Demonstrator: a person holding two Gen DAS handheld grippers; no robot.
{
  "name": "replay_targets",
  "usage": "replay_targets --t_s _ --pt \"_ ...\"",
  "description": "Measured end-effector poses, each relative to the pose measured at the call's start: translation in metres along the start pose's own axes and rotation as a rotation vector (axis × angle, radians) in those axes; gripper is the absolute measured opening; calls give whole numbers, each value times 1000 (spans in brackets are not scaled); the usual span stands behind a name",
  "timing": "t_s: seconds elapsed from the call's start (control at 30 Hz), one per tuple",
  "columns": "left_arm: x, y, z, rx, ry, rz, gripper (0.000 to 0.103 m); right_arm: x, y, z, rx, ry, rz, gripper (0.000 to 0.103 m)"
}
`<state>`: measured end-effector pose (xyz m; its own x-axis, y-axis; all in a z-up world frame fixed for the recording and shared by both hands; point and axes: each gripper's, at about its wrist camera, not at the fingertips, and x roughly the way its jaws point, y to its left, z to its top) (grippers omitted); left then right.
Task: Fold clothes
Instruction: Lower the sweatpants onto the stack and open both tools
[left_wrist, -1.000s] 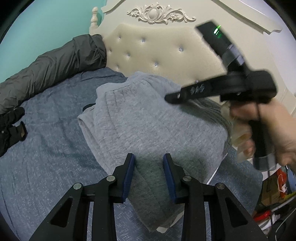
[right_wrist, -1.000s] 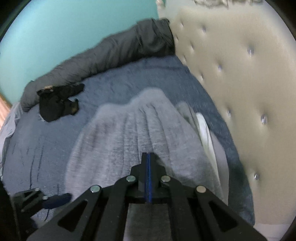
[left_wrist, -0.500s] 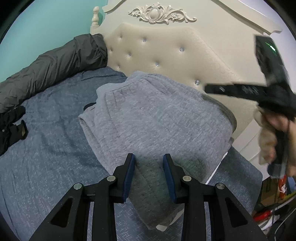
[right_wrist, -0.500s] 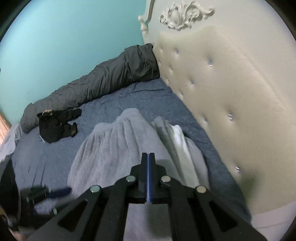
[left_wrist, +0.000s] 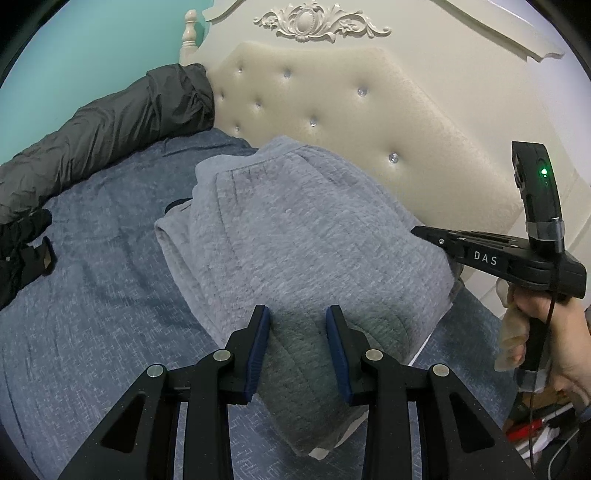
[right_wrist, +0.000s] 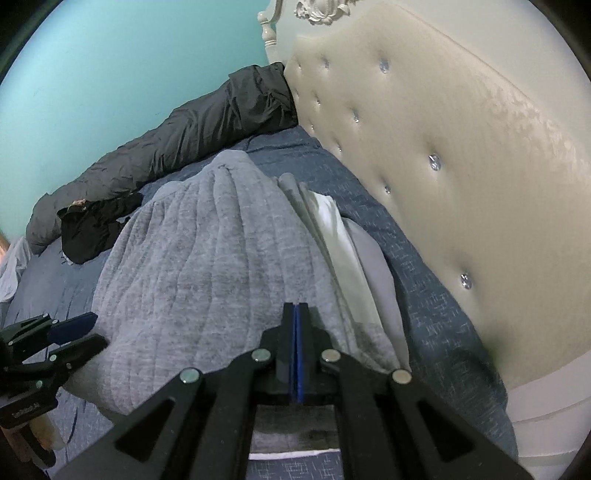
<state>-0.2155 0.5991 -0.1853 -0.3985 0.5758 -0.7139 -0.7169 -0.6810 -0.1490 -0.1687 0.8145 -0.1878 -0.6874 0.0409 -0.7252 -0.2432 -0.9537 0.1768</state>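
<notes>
Right tool, shut and empty, swung off grey garment to headboard-side edge. Left tool unmoved, part-open above near fold, no grip evident. Fold apparently complete.

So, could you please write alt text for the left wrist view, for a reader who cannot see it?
A folded grey knit garment lies on a blue bedspread before a cream tufted headboard. The left gripper hovers open over its near end, and a hand holds the black right gripper at its right edge.

left gripper: black, blue pads | right gripper: black, "DAS" lettering, green light
</notes>
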Motion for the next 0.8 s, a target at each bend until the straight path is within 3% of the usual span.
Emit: replay_targets --t_s 0.23,0.5,0.8 --pt "-26 3 5 -11 -28 24 35 -44 13 5 17 -128 18 0" --pt "-79 2 1 -25 -65 35 35 -94 40 7 -11 -166 41 0" --pt "-153 -4 -12 -13 -110 57 35 -149 69 -18 23 -188 39 1"
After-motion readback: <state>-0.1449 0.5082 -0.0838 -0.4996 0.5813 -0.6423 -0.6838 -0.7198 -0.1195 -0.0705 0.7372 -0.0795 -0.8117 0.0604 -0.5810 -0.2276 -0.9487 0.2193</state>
